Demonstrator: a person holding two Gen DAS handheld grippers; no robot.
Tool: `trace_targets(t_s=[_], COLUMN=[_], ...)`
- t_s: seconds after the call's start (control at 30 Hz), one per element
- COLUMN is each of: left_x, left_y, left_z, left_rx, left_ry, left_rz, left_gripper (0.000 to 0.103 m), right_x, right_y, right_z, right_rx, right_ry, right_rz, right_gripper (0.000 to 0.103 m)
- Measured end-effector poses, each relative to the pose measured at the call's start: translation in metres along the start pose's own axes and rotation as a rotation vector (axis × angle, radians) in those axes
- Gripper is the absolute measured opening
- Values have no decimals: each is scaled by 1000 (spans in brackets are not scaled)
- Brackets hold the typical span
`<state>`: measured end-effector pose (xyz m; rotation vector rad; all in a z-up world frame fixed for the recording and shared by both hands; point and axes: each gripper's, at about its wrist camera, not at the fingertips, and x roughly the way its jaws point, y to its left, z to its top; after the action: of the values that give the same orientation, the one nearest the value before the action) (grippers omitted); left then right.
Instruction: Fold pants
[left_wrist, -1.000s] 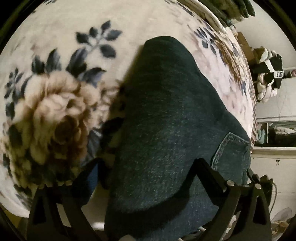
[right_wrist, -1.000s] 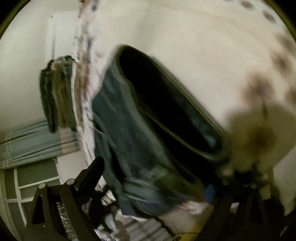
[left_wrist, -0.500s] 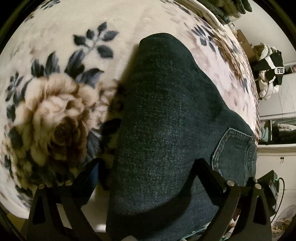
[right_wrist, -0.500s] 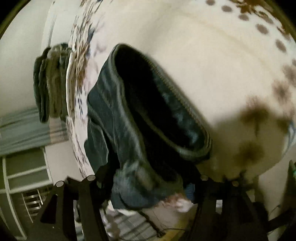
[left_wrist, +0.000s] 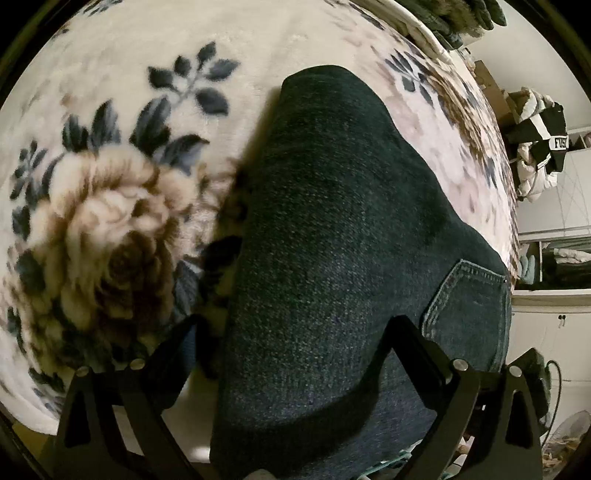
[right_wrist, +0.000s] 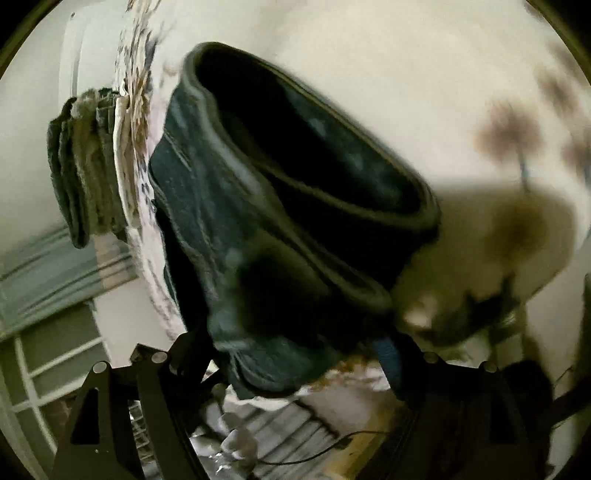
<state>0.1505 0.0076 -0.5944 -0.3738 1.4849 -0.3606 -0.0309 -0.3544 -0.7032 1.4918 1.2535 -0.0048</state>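
Dark blue jeans lie on a cream floral blanket, back pocket at the right. My left gripper stands wide open over the near edge of the jeans, one finger on the blanket, the other on the denim. In the right wrist view the jeans' open waistband gapes toward me. My right gripper is wide open with the waist end of the jeans between its fingers; contact is blurred.
A stack of folded clothes sits at the blanket's far edge. A striped garment hangs at the right by white cabinets. Cables lie on the floor below the bed edge.
The right gripper swung and tilted around the waistband while its fingers spread wider. The left gripper stayed almost still over the jeans.
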Motion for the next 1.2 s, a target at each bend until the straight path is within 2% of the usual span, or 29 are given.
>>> trace_targets(t_s=[0.07, 0.13, 0.2, 0.3, 0.43, 0.67, 0.73, 0.8, 0.87, 0.97, 1.03, 1.1, 1.13, 1.17, 1.2], left_x=[0, -1, -1, -2, -3, -7, -7, -8, -8, -7, -7, -7, -7, -8, -10], left_y=[1, 2, 3, 4, 7, 14, 14, 13, 12, 9, 9, 8, 8, 8, 7], left_z=[0, 0, 0, 0, 0, 0, 0, -1, -3, -2, -2, -1, -1, -2, -4], left_rx=[0, 0, -1, -7, -12, -37, -36, -34, -29, -28, -29, -35, -36, -35, -28], left_ry=[0, -1, -2, -2, -2, 4, 2, -7, -13, -16, -16, -23, -30, -40, -58], left_rz=[-4, -7, -14, -28, -44, -61, -60, -54, -46, -42, -46, -47, -47, -48, -44], left_gripper=[101, 101, 101, 101, 101, 101, 101, 101, 101, 101, 101, 101, 100, 93, 84], right_x=[3, 8, 12, 12, 2, -24, -31, -30, -17, 0, 5, 4, 3, 0, -3], right_y=[-5, -8, -4, 4, 12, -4, -8, -5, 3, 16, 23, 22, 18, 15, 13], right_z=[1, 4, 8, 10, 9, -12, -15, -14, -7, 7, 13, 17, 17, 16, 14], right_rx=[12, 23, 6, -55, -114, -151, -151, -176, -212, -242, -251, -213, -188, -167, -157], right_ry=[-15, -30, -39, -53, -110, -110, -120, -121, -100, -89, -89, -122, -141, -164, -189], right_rz=[18, 54, 79, 71, 65, 45, 64, 69, 67, 66, 45, 59, 70, 72, 41], right_gripper=[83, 91, 94, 94, 83, 83, 90, 92, 93, 103, 103, 102, 95, 84, 57])
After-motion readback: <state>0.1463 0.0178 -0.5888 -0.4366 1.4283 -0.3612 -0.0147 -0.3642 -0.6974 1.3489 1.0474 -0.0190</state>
